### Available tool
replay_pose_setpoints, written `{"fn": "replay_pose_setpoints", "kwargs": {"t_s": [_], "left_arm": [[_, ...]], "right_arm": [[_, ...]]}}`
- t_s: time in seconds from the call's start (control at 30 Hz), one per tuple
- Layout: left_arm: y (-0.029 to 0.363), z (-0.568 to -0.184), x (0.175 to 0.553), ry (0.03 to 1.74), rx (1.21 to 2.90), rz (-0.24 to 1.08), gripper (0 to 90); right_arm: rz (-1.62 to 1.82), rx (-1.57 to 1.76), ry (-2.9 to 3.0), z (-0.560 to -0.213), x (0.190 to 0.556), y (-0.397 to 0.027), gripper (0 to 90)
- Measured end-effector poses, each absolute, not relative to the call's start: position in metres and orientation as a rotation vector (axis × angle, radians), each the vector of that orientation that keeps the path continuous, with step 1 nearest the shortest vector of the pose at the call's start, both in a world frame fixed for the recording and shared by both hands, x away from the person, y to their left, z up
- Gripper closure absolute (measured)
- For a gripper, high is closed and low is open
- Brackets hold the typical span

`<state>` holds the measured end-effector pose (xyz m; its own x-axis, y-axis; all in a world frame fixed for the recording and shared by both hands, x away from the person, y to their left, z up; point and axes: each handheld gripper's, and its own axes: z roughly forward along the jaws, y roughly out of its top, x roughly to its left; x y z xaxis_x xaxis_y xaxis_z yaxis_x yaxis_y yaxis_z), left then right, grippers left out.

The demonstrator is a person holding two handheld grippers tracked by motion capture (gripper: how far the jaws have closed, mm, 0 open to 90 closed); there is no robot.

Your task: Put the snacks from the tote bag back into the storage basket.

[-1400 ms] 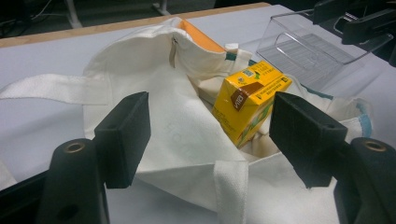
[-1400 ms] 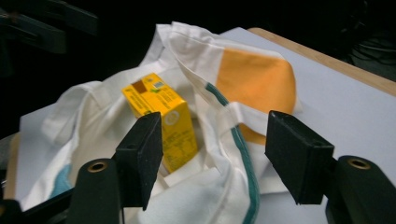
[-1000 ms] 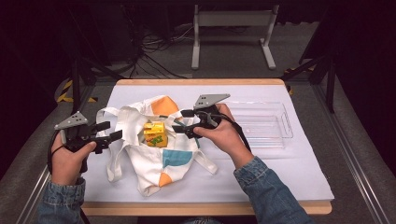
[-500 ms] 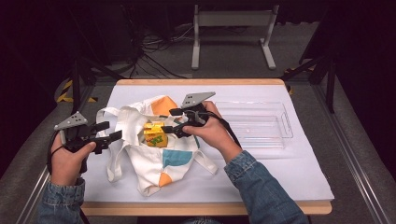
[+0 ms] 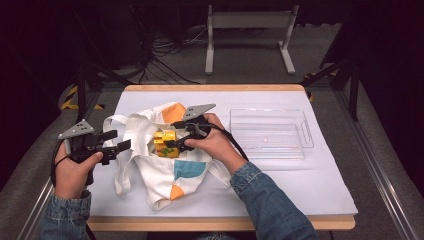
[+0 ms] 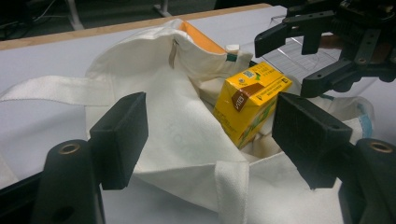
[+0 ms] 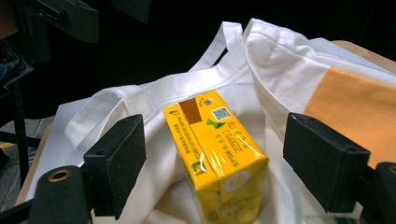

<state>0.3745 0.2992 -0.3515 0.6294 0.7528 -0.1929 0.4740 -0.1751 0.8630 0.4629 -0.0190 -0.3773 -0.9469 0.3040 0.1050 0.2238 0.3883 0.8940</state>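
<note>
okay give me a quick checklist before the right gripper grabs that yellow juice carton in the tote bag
1. Right gripper open: ok, jaws stand wide apart.
2. Yellow carton between its jaws: ok, centred in the right gripper view, not yet touched.
3. Tote bag fabric clear of the carton: cannot tell; cloth folds lie close around its base.
4. Left gripper out of the way: ok, open near the bag's left edge, holding nothing.
5. Clear tray free to receive: ok, looks empty.

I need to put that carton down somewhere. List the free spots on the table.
Free: inside the clear tray; the white sheet in front of the tray; the strip behind the bag. Crowded: the left half, with the bag, carton and both hand-held grippers.
</note>
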Motion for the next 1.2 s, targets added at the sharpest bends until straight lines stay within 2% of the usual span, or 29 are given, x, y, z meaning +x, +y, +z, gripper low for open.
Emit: {"fn": "replay_pose_setpoints", "kwargs": {"t_s": [0.73, 1.2], "left_arm": [[0.299, -0.352, 0.375, 0.982, 1.827, 0.340, 27.8], [0.299, -0.352, 0.375, 0.982, 1.831, 0.338, 28.0]], "right_arm": [[1.632, 0.531, 2.543, -0.414, 0.465, -0.007, 21.6], [1.621, 0.498, 2.560, -0.420, 0.466, -0.003, 28.4]]}}
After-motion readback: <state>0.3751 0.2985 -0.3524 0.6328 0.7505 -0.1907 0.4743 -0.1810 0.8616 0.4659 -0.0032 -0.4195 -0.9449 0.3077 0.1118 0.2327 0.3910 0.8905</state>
